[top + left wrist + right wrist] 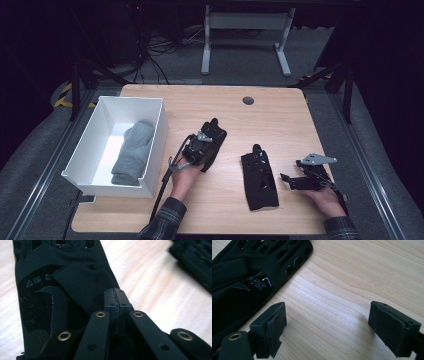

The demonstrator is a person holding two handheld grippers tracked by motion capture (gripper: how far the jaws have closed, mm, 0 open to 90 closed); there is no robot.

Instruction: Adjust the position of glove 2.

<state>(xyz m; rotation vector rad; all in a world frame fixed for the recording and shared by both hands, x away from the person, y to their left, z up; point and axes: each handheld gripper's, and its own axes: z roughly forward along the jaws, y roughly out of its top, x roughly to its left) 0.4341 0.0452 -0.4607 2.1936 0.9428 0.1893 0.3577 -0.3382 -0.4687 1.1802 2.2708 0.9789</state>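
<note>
Two black fabric gloves lie on the pale wooden table [280, 112], and the work in hand looks like clearing them into the white rectangular plastic bin [159, 131] at the table's left, where a grey rolled knit cloth [133, 152] already rests. The first black glove [213, 134] sits near the table's middle, close to the bin's right wall, with the left gripper [200, 150] on top of it. In the left gripper view, the jaws are pressed together over the glove [62, 287], their tips meeting at the edge of its cuff flap; whether fabric is actually caught between the pads cannot be made out, since the pads meet flush with no cloth visibly between them. Gripping at the cuff would make sense, as the loose flap gives a thin edge to pinch and lets the rest of the glove hang free for the short carry to the bin.

The second black glove [259, 177] lies flat to the right, fingers pointing away from the person. The right gripper [289, 181] rests just beside its right edge, low over the wood, jaws spread wide with nothing between them, as the right gripper view confirms: bare table between the pads and the glove [244, 277] off to one side. It seems parked ready for that glove once the first is away.
</note>
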